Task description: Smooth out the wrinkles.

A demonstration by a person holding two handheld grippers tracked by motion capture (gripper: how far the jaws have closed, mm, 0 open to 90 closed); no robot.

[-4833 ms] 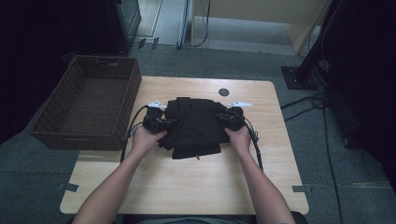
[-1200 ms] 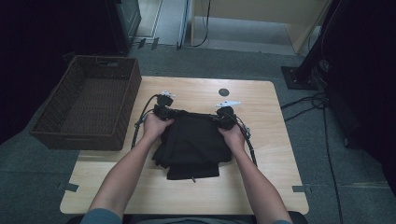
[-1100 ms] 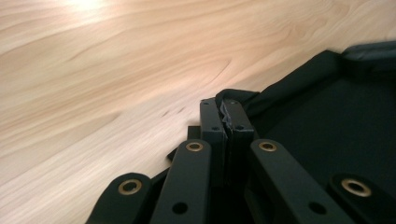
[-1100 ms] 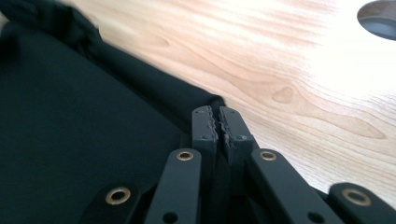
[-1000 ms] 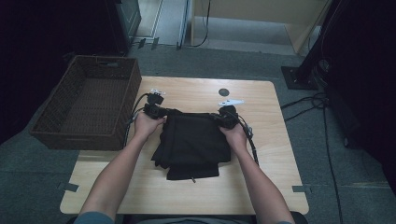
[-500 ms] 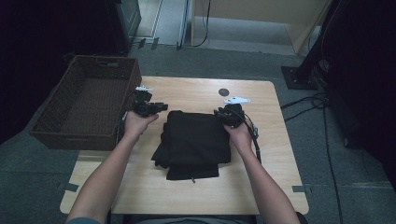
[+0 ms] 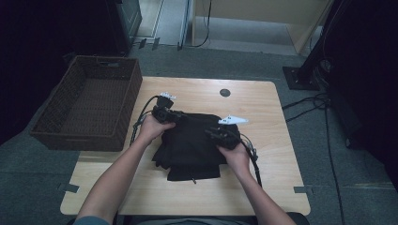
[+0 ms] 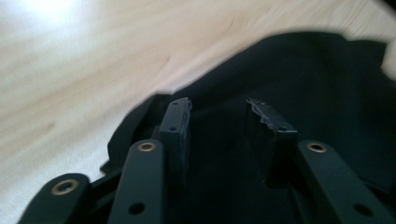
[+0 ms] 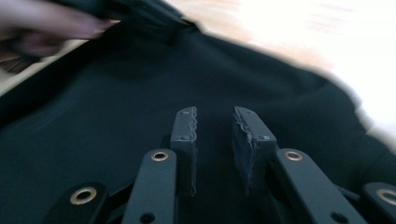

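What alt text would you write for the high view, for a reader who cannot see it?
A person works on a folded black garment on a wooden table, with the left gripper at its far left corner and the right gripper over its right side. A brown wicker basket stands left of the table.

I see a black garment (image 7: pixel 190 147) lying folded on the bench (image 7: pixel 263 187), roughly at its middle. It is a soft, dark cloth bundle, flat and layered, with a narrower folded layer sticking out at the near edge toward me. Its left edge looks rumpled, with folds bunched up there. In the left gripper view the cloth (image 8: pixel 299 79) spreads over pale wood; in the right gripper view it (image 9: pixel 140 93) lies smooth, with a crease near its far edge.
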